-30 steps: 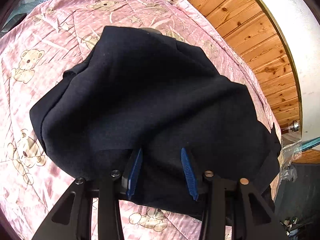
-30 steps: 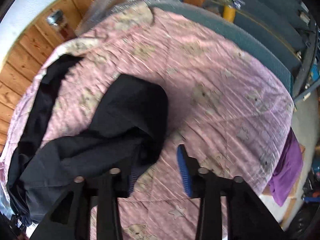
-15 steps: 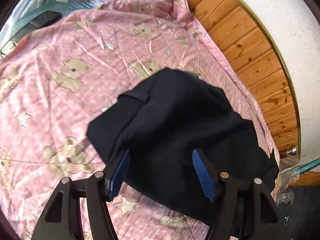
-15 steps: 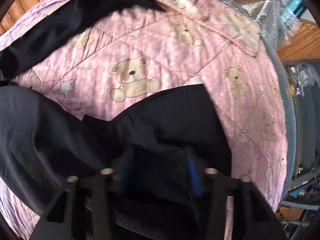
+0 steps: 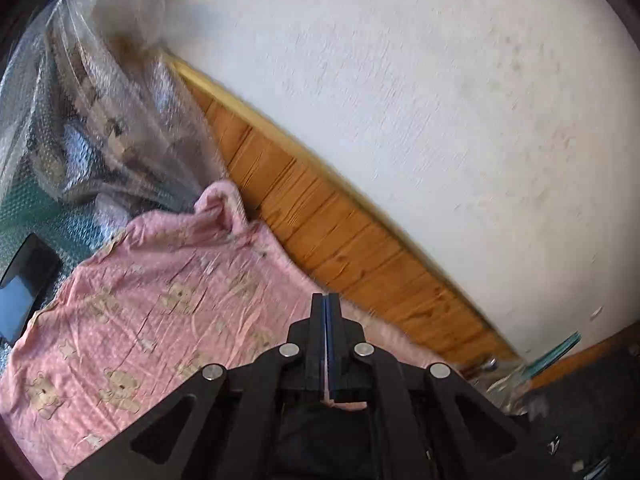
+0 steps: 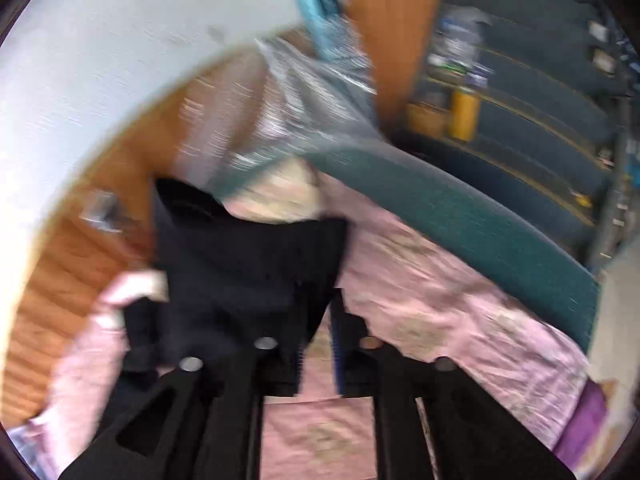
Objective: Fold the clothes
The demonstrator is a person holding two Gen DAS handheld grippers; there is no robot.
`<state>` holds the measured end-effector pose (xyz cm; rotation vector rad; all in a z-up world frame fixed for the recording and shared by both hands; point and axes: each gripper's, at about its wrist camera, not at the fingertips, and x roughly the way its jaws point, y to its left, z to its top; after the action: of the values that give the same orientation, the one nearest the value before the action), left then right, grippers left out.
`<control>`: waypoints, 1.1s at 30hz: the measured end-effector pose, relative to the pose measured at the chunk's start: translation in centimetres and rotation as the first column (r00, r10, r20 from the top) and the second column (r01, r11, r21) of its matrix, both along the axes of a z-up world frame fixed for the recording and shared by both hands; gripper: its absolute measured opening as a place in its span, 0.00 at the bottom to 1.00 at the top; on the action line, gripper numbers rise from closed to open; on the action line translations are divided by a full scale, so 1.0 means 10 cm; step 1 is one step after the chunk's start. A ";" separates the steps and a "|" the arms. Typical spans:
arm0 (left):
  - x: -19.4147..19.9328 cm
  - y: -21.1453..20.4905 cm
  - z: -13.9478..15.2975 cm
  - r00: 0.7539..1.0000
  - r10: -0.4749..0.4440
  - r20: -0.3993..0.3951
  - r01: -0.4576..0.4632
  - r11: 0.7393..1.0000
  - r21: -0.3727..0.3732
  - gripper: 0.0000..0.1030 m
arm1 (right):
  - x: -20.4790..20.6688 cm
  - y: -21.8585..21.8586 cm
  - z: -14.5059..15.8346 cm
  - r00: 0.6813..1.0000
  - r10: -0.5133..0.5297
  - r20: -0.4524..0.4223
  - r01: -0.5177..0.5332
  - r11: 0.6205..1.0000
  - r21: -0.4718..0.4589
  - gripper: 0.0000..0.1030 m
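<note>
A white plaster wall fills the upper half of the left wrist view, with a band of wooden panelling running from 10 o'clock down to 4 o'clock beneath it. Below that lies a pink quilt printed with teddy bears, its far corner bunched up against a heap of bubble wrap at 10 o'clock. A dark flat screen sits at 9 o'clock on a teal surface.

The left gripper is clenched, its two blue-lined fingers pressed flat together with no gap visible between them. Nothing shows between the tips. Dark cloth lies under the gripper body at 6 o'clock, but whether it is pinched there cannot be told.

The right wrist view is blurred. It shows the same wall and panelling at 9 to 11 o'clock, the quilt across the lower half, a teal mattress edge sweeping from centre to 4 o'clock, and carpeted stairs with an orange bottle at 1 o'clock. A purple cloth lies at 4 o'clock.

Only this view shows the black garment, which hangs at centre-left, draped over the left finger of the right gripper. That gripper's jaws stand apart, with quilt visible through the gap; the blue right finger is bare. Whether the covered finger grips the cloth cannot be told.
</note>
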<state>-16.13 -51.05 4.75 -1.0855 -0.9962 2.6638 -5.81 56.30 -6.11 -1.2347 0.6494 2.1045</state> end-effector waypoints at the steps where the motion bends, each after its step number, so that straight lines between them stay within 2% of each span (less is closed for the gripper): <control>1: 0.04 0.07 -0.28 0.998 -0.024 0.062 0.024 1.000 0.002 0.09 | 0.02 0.03 -0.28 0.997 0.005 0.079 -0.001 0.998 -0.061 0.27; 2: 0.13 0.13 -0.59 0.990 -0.036 0.135 0.038 0.999 -0.015 0.30 | 0.12 0.00 -0.43 0.996 -0.006 0.094 0.015 0.995 -0.094 0.29; 3: 0.24 0.18 -0.91 0.975 -0.026 0.221 0.041 0.997 -0.063 0.39 | 0.25 -0.08 -0.51 0.996 -0.003 0.087 0.012 0.995 -0.101 0.33; 4: 0.40 0.21 -1.21 0.960 -0.011 0.281 0.041 0.994 -0.099 0.44 | 0.34 -0.21 -0.57 0.995 0.026 0.092 -0.017 0.995 -0.103 0.41; 5: 0.55 0.25 -1.47 0.948 -0.003 0.317 0.039 0.993 -0.108 0.45 | 0.42 -0.32 -0.65 0.992 0.065 0.106 -0.053 0.992 -0.115 0.43; 7: 0.79 0.28 -1.88 0.920 0.026 0.391 0.025 0.992 -0.126 0.47 | 0.52 -0.57 -0.83 0.977 0.149 0.152 -0.124 0.979 -0.161 0.44; 8: 0.87 0.28 -2.03 0.913 0.033 0.406 0.014 0.994 -0.112 0.49 | 0.55 -0.69 -0.90 0.968 0.181 0.175 -0.151 0.974 -0.171 0.44; 11: 0.96 0.29 -2.23 0.921 0.050 0.386 -0.009 0.994 -0.107 0.53 | 0.55 -1.12 -1.00 0.936 0.284 0.207 -0.248 0.952 -0.181 0.44; 14: 0.91 0.28 -2.26 0.946 0.062 0.319 -0.059 0.998 -0.019 0.64 | 0.41 -1.59 -0.94 0.892 0.399 0.213 -0.374 0.916 -0.146 0.45; 16: 0.84 0.33 -2.28 0.955 0.037 0.294 -0.060 0.996 0.068 0.67 | 0.29 -1.92 -0.86 0.858 0.472 0.205 -0.456 0.882 -0.118 0.47; 17: 0.80 0.37 -2.28 0.960 -0.003 0.280 -0.034 0.991 0.128 0.65 | 0.24 -2.05 -0.83 0.842 0.503 0.197 -0.489 0.864 -0.116 0.47; 18: 0.76 0.44 -2.25 0.966 -0.045 0.254 0.002 0.986 0.167 0.56 | 0.19 -2.17 -0.79 0.827 0.529 0.190 -0.517 0.848 -0.111 0.47; 19: 0.73 0.52 -2.17 0.970 -0.077 0.231 0.037 0.984 0.173 0.23 | 0.17 -2.30 -0.74 0.815 0.549 0.187 -0.540 0.836 -0.098 0.47; 20: 0.72 0.60 -2.06 0.973 -0.097 0.211 0.061 0.983 0.172 0.19 | 0.14 -2.40 -0.69 0.804 0.567 0.182 -0.560 0.823 -0.089 0.47; 21: 0.72 0.65 -1.90 0.979 -0.117 0.169 0.082 0.976 0.202 0.15 | 0.11 -2.50 -0.63 0.792 0.587 0.169 -0.582 0.809 -0.083 0.47; 23: 0.74 0.61 -1.37 0.993 -0.110 0.052 0.095 0.969 0.226 0.10 | 0.08 -2.70 -0.50 0.771 0.624 0.130 -0.624 0.780 -0.047 0.47; 24: 0.72 0.50 -1.06 0.997 -0.072 -0.023 0.076 0.962 0.261 0.10 | 0.07 -2.80 -0.44 0.759 0.643 0.108 -0.644 0.765 -0.028 0.47; 26: 0.61 0.24 -0.43 0.989 -0.004 -0.146 0.048 0.953 0.300 0.10 | 0.01 -2.96 -0.34 0.739 0.668 0.084 -0.671 0.741 0.013 0.48; 28: 0.32 0.13 0.06 0.974 -0.024 -0.224 0.082 0.963 0.256 0.10 | -0.19 -3.12 -0.37 0.722 0.686 0.088 -0.691 0.722 0.039 0.48; 29: 0.10 0.13 0.19 0.971 -0.039 -0.236 0.099 0.965 0.244 0.10 | -0.28 -3.20 -0.41 0.712 0.696 0.096 -0.701 0.712 0.042 0.48; 30: -0.14 0.16 0.22 0.977 -0.039 -0.211 0.092 0.964 0.248 0.11 | -0.36 -3.31 -0.47 0.701 0.705 0.112 -0.712 0.701 0.039 0.48; 31: -0.40 0.22 0.15 0.988 -0.039 -0.151 0.075 0.968 0.239 0.14 | -0.43 -3.45 -0.53 0.687 0.716 0.126 -0.723 0.690 0.025 0.48; 32: -0.67 0.35 -0.01 0.995 -0.069 -0.074 0.083 0.978 0.194 0.20 | -0.50 -3.57 -0.59 0.672 0.729 0.130 -0.736 0.677 0.009 0.48; 33: -0.92 0.52 -0.25 0.991 -0.130 0.029 0.125 0.985 0.115 0.26 | -0.55 -3.70 -0.63 0.655 0.744 0.130 -0.751 0.661 0.002 0.48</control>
<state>-25.37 -45.81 2.26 -1.1371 -1.0331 2.4638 -11.32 19.34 -12.41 -1.7942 -0.0277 2.6346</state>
